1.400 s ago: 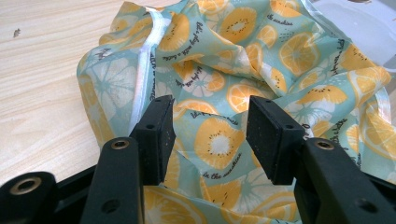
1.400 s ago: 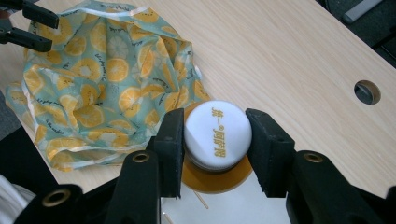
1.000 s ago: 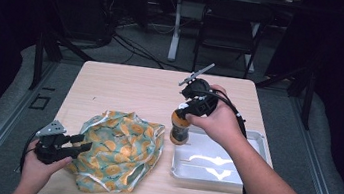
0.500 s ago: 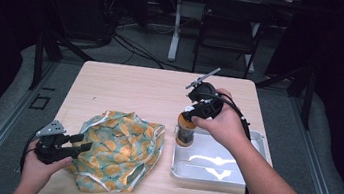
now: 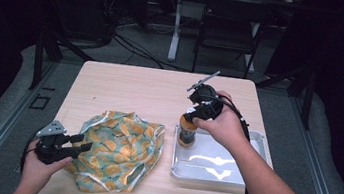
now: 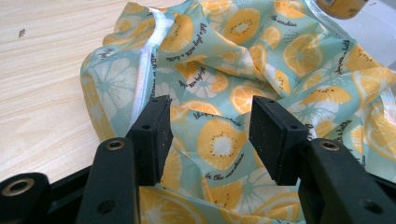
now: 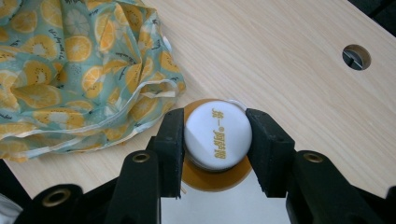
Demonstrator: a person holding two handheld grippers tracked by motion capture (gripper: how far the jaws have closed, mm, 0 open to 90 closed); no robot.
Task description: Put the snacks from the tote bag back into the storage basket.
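A small orange bottle (image 5: 186, 136) with a white cap (image 7: 217, 135) stands upright at the far left corner of a white tray (image 5: 223, 173). My right gripper (image 5: 190, 119) comes down on it from above and is shut on the cap, one jaw on each side. In the right gripper view the bottle's orange shoulder (image 7: 215, 179) sits over the tray's edge (image 7: 224, 210). A crumpled teal cloth bag (image 5: 117, 150) printed with orange slices lies left of the tray. My left gripper (image 5: 82, 144) rests at the bag's near left edge, open, with the fabric (image 6: 219, 98) lying beyond its jaws (image 6: 210, 135).
The light wooden table (image 5: 135, 92) has bare surface across its far half and a cable hole (image 7: 356, 57). A folding chair (image 5: 230, 19), desk legs and floor cables stand behind the table. A cable trails from the right gripper along the forearm.
The right gripper has sunk a little with the bottle, shifting it slightly right onto the tray's far left corner. The left gripper and the bag have stayed put.
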